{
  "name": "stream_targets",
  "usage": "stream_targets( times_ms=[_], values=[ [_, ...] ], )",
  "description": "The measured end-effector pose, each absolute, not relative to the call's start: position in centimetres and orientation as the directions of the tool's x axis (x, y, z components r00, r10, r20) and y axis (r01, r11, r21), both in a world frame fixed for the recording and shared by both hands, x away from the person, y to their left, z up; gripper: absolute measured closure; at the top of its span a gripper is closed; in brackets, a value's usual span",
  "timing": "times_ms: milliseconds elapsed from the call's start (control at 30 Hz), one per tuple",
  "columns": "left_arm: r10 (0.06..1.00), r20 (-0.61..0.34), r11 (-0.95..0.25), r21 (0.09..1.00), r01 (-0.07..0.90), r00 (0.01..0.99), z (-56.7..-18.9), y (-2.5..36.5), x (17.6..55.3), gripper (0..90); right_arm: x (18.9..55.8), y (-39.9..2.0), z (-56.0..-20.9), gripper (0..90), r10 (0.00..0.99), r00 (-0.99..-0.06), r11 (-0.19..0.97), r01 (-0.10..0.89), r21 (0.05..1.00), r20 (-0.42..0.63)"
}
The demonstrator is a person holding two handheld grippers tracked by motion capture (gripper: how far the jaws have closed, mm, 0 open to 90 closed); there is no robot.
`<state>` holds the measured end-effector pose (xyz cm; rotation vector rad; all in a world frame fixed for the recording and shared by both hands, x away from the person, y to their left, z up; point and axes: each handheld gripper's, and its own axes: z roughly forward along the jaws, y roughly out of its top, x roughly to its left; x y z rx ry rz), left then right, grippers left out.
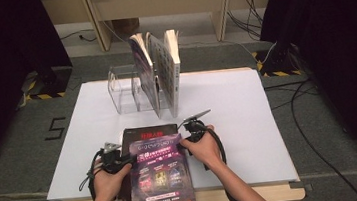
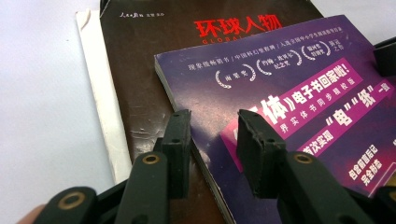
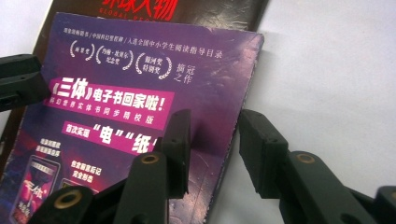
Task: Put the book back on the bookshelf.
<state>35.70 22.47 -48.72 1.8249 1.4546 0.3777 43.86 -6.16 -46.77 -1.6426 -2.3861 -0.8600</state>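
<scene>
Job as it looks: file books into the clear rack (image 1: 124,88) at upper centre of the high view. Three books (image 1: 161,72) already stand upright there, at its right end; the rack's left slots look free. Left to do: the purple book (image 1: 160,175) and the dark magazine (image 1: 142,132) under it, both flat at bottom centre near the table (image 1: 249,123) front edge. So roughly midway, w/ the purple one now in hand.

Left gripper (image 1: 122,161) sits at the purple book's left edge, mid-height in the lower left-centre of the high view. In the left gripper view that edge (image 2: 201,154) runs up between the two black jaws; the jaws straddle it, gap visible each side, not clamped yet.

Right gripper (image 1: 190,139) is at the book's right edge, lower centre-right. In the right gripper view the edge (image 3: 229,154) passes between the jaws too, left jaw over the cover, right jaw over bare table; parted, not pinching.

Judgement: both are set to close on opposite edges, then lift & stand the book in the rack. Magazine follows.
</scene>
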Motion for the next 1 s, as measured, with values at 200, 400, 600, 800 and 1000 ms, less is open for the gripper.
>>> stream_targets(
  times_ms=[200, 400, 600, 800, 1000],
  values=[
    [0.925, -0.222, -0.059, 0.716, 0.696, 0.308, -48.82, 22.53, 35.6, 64.6, 44.27, -6.14, -46.84, 60.7, 0.82, -0.392, 0.238, 0.896, 0.375, 0.416],
    [0.922, -0.24, -0.042, 0.717, 0.696, 0.303, -48.95, 22.65, 35.56, 64.7, 44.6, -6.33, -47.04, 60.1, 0.815, -0.366, 0.207, 0.908, 0.364, 0.45],
    [0.924, -0.238, -0.038, 0.723, 0.69, 0.3, -49.04, 22.62, 35.42, 65.0, 44.42, -6.2, -47.01, 63.9, 0.825, -0.352, 0.194, 0.911, 0.365, 0.441],
    [0.924, -0.239, -0.036, 0.724, 0.688, 0.299, -49.06, 22.62, 35.4, 65.1, 44.37, -6.56, -47.09, 67.6, 0.823, -0.318, 0.152, 0.922, 0.355, 0.472],
    [0.926, -0.231, -0.041, 0.726, 0.686, 0.3, -49.05, 22.57, 35.34, 65.2, 44.09, -6.85, -46.25, 72.0, 0.815, -0.318, 0.135, 0.917, 0.375, 0.485]
  ],
)
